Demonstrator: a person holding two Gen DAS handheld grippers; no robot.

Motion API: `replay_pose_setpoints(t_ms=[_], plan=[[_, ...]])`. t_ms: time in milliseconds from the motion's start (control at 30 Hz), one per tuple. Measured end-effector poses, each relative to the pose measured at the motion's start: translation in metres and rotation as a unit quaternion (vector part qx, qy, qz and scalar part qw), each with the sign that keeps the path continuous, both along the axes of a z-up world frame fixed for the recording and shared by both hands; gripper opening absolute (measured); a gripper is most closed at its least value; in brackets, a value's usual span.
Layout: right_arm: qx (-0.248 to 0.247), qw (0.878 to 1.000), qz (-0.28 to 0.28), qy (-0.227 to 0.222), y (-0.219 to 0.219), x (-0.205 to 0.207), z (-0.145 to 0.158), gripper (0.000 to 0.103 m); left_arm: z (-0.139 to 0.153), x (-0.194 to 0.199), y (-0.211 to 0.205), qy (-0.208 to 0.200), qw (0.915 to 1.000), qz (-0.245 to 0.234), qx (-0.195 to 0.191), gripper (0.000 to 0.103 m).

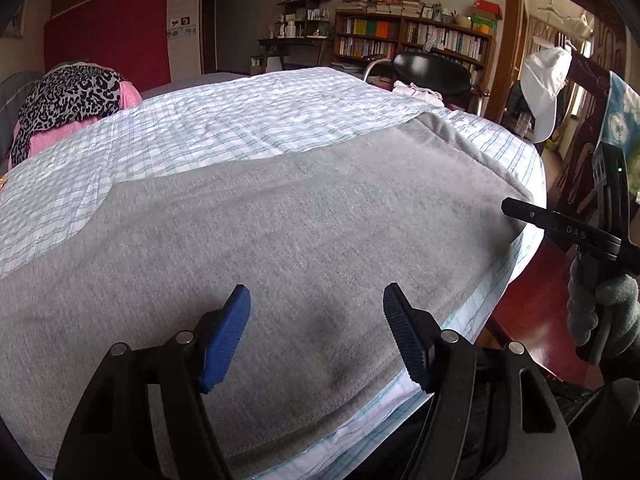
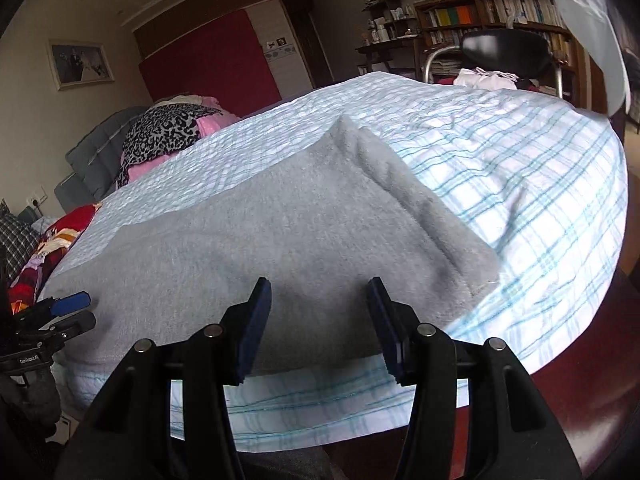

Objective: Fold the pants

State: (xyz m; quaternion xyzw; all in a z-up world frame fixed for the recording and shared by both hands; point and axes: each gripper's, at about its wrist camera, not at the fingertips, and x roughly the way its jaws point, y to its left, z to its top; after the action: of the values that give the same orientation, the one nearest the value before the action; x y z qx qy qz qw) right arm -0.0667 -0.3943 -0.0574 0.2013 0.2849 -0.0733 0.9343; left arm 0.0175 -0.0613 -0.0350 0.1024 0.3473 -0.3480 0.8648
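Grey pants (image 1: 300, 216) (image 2: 280, 232) lie flat on a bed covered by a white sheet with blue checks (image 1: 200, 128) (image 2: 520, 184). A fleecy folded band (image 2: 416, 204) runs along their right side. My left gripper (image 1: 317, 300) hovers open over the pants near the bed's front edge, nothing between its blue pads (image 1: 228, 336). It also shows at the left of the right wrist view (image 2: 70, 310). My right gripper (image 2: 319, 292) is open above the pants' near hem, empty. In the left wrist view a gloved hand (image 1: 604, 312) holds the right gripper (image 1: 560, 226) by the pants' right edge.
A leopard-print cloth on pink bedding (image 1: 68, 100) (image 2: 168, 128) lies at the bed's far left. Beyond the bed stand a black chair (image 1: 432, 70) and bookshelves (image 1: 412, 36). A white cap (image 1: 544, 84) hangs at the right. Dark red wood (image 2: 560, 392) borders the bed's front corner.
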Motion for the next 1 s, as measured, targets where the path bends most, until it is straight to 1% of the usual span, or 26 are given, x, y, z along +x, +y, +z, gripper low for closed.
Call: replay_pose_setpoints(t_ms=[67,133,200,267,333,400,467,567,667,733,767,867,900,933,1000], plan=[[0.03,0.999,-0.04,-0.004,-0.021,-0.013,-0.003,0.052,0.004,0.005,-0.013,-0.001,0.9999,-0.007,-0.009,0.069],[0.08,0.995,-0.059,-0.008,-0.039,-0.022,-0.009,0.052,0.003,0.011,-0.024,0.004,0.9999,-0.004,-0.014,0.069],[0.115,0.991,-0.071,-0.008,-0.05,-0.025,-0.015,0.052,0.002,0.016,-0.032,0.008,0.9999,-0.002,-0.014,0.069],[0.13,0.987,-0.091,0.001,-0.055,-0.027,-0.023,0.052,-0.001,0.018,-0.037,0.007,0.9999,0.001,-0.009,0.069],[0.148,0.984,-0.094,0.002,-0.058,-0.026,-0.029,0.052,-0.006,0.02,-0.038,0.007,1.0,0.003,-0.003,0.069],[0.171,0.981,-0.088,-0.005,-0.059,-0.022,-0.031,0.052,-0.014,0.022,-0.04,0.018,0.9998,0.003,0.006,0.069],[0.175,0.981,-0.085,-0.012,-0.057,-0.018,-0.031,0.054,-0.023,0.022,-0.041,0.022,0.9996,0.002,0.016,0.069],[0.184,0.978,-0.094,-0.01,-0.059,-0.013,-0.037,0.054,-0.028,0.017,-0.045,0.003,0.9995,-0.001,0.031,0.07],[0.196,0.976,-0.099,-0.016,-0.061,-0.015,-0.042,0.054,-0.028,0.017,-0.043,0.006,0.9996,-0.003,0.028,0.07],[0.196,0.975,-0.1,-0.023,-0.059,-0.017,-0.039,0.053,-0.028,0.019,-0.043,0.008,0.9996,-0.004,0.027,0.07],[0.191,0.977,-0.095,-0.031,-0.057,-0.018,-0.034,0.053,-0.027,0.02,-0.044,0.008,0.9996,-0.004,0.028,0.07],[0.152,0.984,-0.079,-0.057,-0.047,-0.017,-0.011,0.053,-0.027,0.02,-0.044,0.009,0.9996,-0.003,0.026,0.07],[0.146,0.985,-0.075,-0.06,-0.047,-0.015,-0.008,0.053,-0.027,0.02,-0.043,0.009,0.9996,-0.003,0.025,0.07],[0.143,0.985,-0.079,-0.057,-0.047,-0.013,-0.008,0.053,-0.027,0.02,-0.044,0.009,0.9997,-0.003,0.024,0.07],[0.153,0.983,-0.096,-0.039,-0.052,-0.008,-0.018,0.053,-0.027,0.02,-0.043,0.01,0.9997,-0.003,0.022,0.07]])
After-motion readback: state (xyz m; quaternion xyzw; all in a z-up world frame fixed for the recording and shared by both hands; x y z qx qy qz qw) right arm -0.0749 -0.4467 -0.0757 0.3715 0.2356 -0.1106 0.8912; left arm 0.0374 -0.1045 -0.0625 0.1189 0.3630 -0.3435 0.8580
